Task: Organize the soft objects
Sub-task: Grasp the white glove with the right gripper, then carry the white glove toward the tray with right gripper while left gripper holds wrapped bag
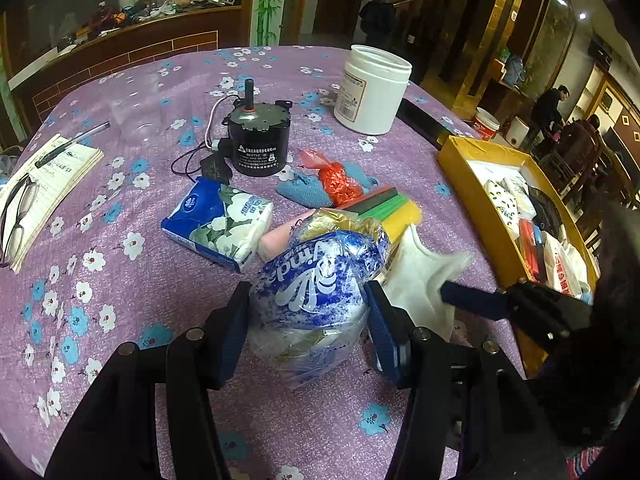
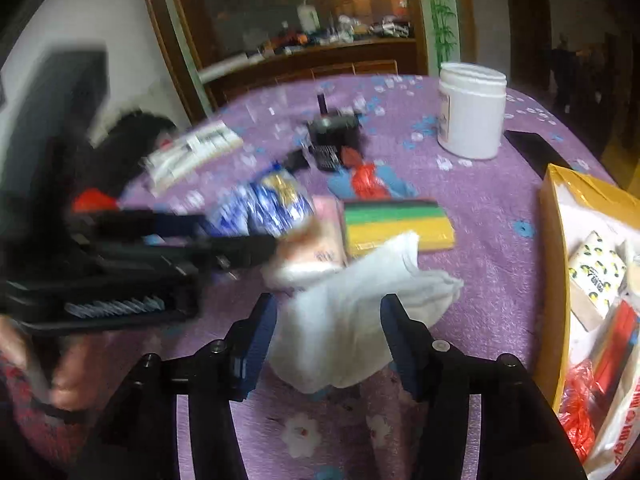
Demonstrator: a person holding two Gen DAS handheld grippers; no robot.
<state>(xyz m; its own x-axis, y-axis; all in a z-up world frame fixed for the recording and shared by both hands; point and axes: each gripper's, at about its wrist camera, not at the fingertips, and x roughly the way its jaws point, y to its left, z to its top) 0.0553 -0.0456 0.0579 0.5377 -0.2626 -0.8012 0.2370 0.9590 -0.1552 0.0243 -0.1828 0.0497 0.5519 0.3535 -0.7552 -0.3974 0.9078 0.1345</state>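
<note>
While the left gripper point(image 1: 306, 312) pinches a blue-and-white bag point(image 1: 320, 276) from both sides, the right gripper point(image 2: 328, 332) stands spread around a white cloth point(image 2: 352, 320); whether its pads touch cannot be told. Both soft things lie near the yellow box point(image 1: 472, 184), on the table's right edge. Bare purple tablecloth point(image 1: 132, 312) spreads left of the bag. Writing on the bag is partly legible, "ind". Only the left view shows notebook point(image 1: 52, 184), pen point(image 1: 72, 144) and glasses point(image 1: 16, 216) sharply.
</note>
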